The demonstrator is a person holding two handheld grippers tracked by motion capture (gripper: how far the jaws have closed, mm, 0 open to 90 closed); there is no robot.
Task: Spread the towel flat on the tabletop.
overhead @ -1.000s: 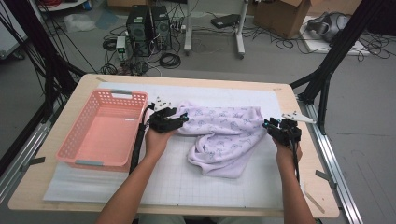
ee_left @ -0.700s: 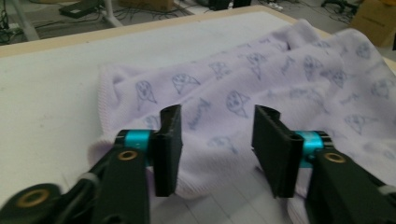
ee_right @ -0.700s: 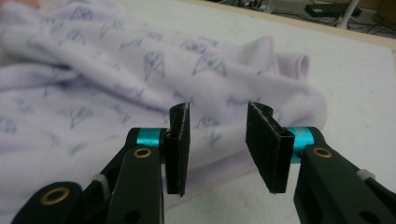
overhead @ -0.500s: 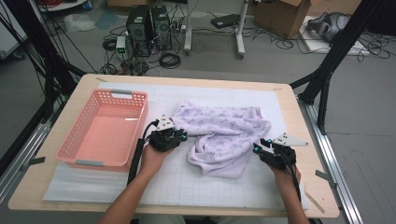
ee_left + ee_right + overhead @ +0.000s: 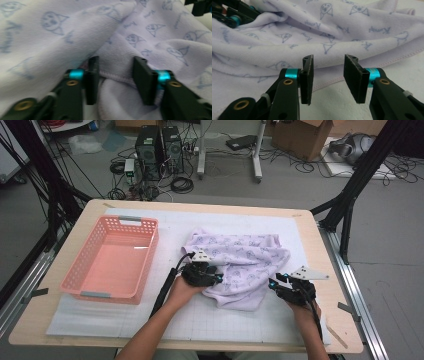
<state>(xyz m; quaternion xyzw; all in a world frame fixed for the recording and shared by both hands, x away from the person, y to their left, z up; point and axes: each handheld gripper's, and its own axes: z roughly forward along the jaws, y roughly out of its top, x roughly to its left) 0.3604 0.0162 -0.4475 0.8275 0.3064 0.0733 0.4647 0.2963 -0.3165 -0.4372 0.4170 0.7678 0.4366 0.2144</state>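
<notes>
**Tongs at the Cloth: Present Position**

Lilac printed cloth (image 5: 240, 265) lying crumpled on the white mat (image 5: 125, 320) of the tabletop (image 5: 45, 330), right of centre, well apart from the walls of the pink basket (image 5: 112, 260) at the left.

Left tongs (image 5: 216, 278) set against the cloth's near left edge. Seen in the left gripper view: jaws apart, having just opened a little further, with a hemmed fold of cloth (image 5: 117, 77) lying between them and bulging up around them. Pads (image 5: 143, 80) not visibly pressing the fabric; no clamp on it.

Right tongs (image 5: 274, 284) set low at the cloth's near right corner, pointing toward the left tongs. Seen in the right gripper view: jaws apart, gap empty, bare mat beneath, hem of the cloth (image 5: 332, 81) just beyond the tips. No contact visible between pads (image 5: 354, 77) and fabric.

Left tongs (image 5: 234, 17) also seen far off in the right gripper view, at the upper left, buried in cloth.
</notes>
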